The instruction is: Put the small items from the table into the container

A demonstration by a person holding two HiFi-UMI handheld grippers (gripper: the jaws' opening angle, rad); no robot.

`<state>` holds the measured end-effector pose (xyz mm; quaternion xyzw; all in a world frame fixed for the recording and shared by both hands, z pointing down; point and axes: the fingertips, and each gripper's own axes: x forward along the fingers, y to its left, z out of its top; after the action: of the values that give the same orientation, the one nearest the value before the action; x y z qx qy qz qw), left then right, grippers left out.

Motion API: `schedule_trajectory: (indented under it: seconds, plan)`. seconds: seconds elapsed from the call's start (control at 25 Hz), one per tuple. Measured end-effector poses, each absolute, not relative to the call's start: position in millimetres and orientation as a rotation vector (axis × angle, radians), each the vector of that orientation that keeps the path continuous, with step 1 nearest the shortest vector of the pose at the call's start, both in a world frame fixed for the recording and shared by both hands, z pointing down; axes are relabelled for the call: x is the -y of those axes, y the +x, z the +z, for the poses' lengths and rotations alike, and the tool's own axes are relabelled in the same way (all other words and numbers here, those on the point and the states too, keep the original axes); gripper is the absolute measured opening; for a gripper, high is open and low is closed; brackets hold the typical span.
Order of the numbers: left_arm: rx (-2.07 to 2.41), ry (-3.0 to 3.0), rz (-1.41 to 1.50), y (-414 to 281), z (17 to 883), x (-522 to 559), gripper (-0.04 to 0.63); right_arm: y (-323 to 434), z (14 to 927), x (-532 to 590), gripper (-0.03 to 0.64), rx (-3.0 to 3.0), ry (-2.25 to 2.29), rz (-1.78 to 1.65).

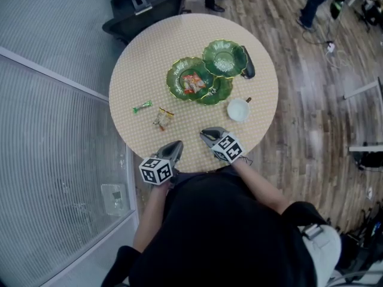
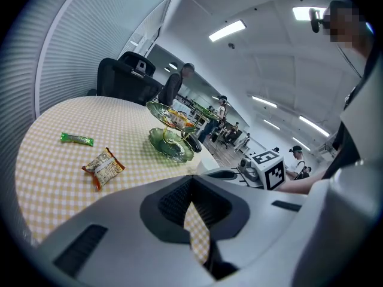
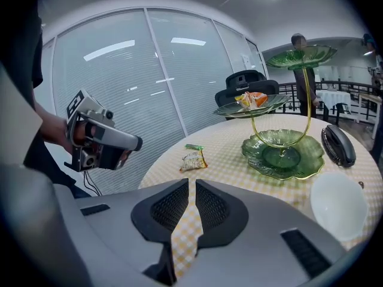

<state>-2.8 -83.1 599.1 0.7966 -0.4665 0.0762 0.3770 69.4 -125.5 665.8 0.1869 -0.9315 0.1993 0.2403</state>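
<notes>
On the round checkered table (image 1: pixel 134 76) lie a green candy stick (image 1: pixel 142 106) (image 2: pixel 76 139) (image 3: pixel 194 147) and a brown snack packet (image 1: pixel 161 118) (image 2: pixel 103 167) (image 3: pixel 193 159). Beyond them stands a green tiered leaf dish (image 1: pixel 209 73) (image 2: pixel 172 145) (image 3: pixel 284 154), and one of its plates holds an orange packet (image 1: pixel 191 84) (image 3: pixel 251 99). My left gripper (image 1: pixel 170 150) (image 2: pixel 190 190) is at the near edge, shut and empty. Beside it my right gripper (image 1: pixel 210 136) (image 3: pixel 191 187) shows a narrow slit between its jaws with nothing in it.
A white bowl (image 1: pixel 239 109) (image 3: pixel 338 205) sits right of the dish, and a black object (image 1: pixel 247 69) (image 3: pixel 338 145) lies behind it. A black chair (image 1: pixel 143 5) stands at the table's far side. A glass wall runs along the left. People stand in the background.
</notes>
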Motion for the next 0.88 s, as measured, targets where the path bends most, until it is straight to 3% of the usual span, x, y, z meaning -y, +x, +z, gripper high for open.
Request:
schedule_trajectory:
  seconds: [0.88]
  plan:
    - [1.197, 2.017, 0.206, -11, 606, 75, 0.002, 52, 668, 119, 0.057, 2.56, 0.473, 0.582]
